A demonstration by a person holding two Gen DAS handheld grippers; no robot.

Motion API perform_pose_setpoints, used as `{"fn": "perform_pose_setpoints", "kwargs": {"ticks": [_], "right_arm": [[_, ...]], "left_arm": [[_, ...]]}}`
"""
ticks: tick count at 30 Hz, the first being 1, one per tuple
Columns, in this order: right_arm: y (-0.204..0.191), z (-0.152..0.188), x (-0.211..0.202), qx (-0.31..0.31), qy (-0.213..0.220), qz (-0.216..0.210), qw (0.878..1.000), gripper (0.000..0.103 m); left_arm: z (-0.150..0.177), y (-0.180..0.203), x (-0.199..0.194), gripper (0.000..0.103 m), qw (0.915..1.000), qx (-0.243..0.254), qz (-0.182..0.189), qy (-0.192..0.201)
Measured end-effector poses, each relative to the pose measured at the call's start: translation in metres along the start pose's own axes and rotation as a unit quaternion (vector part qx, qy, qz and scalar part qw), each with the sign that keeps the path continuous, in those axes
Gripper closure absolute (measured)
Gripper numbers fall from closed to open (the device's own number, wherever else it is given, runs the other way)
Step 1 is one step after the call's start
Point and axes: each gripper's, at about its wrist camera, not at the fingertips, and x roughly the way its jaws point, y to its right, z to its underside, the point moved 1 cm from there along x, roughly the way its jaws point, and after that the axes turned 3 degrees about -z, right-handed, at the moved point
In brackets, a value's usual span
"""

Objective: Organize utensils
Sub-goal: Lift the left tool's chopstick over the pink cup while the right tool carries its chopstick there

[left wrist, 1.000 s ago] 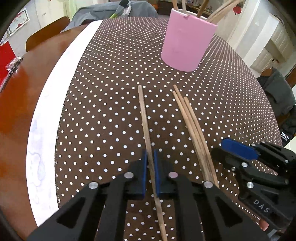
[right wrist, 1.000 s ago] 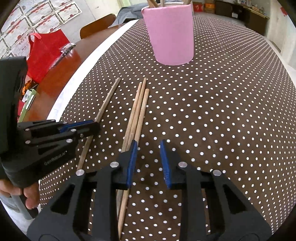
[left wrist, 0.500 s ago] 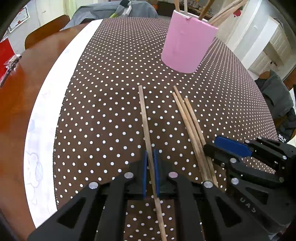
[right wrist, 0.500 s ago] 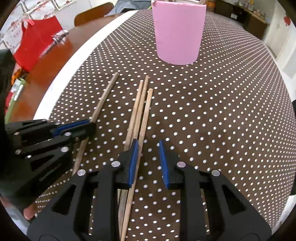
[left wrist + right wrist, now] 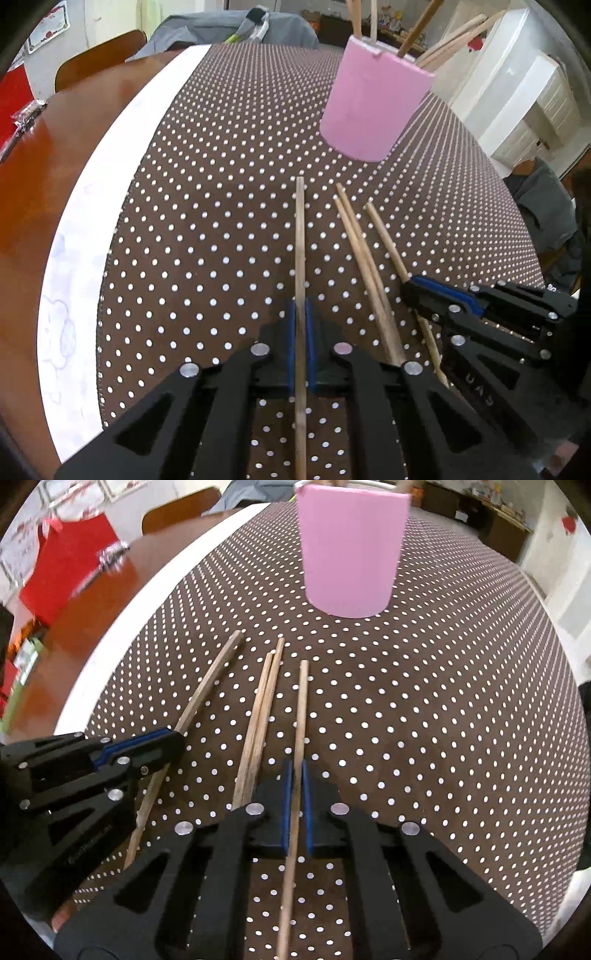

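— Hand-held gripper on our left (image 5: 301, 347) is clamped on one thin wooden chopstick (image 5: 300, 251), and the right hand-held gripper (image 5: 295, 805) has just pinched shut on another wooden chopstick (image 5: 301, 716). Both sticks lie on the brown polka-dot cloth of the desk (image 5: 443, 720).

— So how far along are we?

— We judge it partway. The pink cylindrical holder (image 5: 373, 107) near the far side of the desk already has several sticks standing in it. Two loose chopsticks (image 5: 262, 705) lie together between our two held ones, untouched. The held pair has yet to go in, then those two.

— What does each camera add?

— Our left view shows the sticks poking out of the holder's top; the right view crops them. Our right view shows a red bag (image 5: 66, 576) on the bare wood.
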Motion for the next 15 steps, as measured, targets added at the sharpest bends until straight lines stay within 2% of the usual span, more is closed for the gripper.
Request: {"fn": "perform_pose_setpoints", "kwargs": {"ticks": [5, 9, 13, 15], "right_arm": [[0.019, 0.006, -0.02, 0.023, 0.048, -0.042, 0.998, 0.097], [0.03, 0.005, -0.043, 0.036, 0.098, -0.074, 0.992, 0.097], [0.043, 0.002, -0.077, 0.048, 0.178, -0.095, 0.978, 0.097], [0.054, 0.004, -0.1, 0.053, 0.222, -0.094, 0.969, 0.097]], "left_arm": [[-0.005, 0.002, -0.022, 0.097, 0.9983, -0.006, 0.032, 0.048], [-0.011, 0.002, -0.047, 0.097, 0.9931, -0.016, 0.056, 0.102], [-0.017, 0.007, -0.086, 0.097, 0.9732, -0.029, 0.08, 0.214], [-0.02, 0.01, -0.105, 0.097, 0.9579, -0.026, 0.096, 0.269]]}}
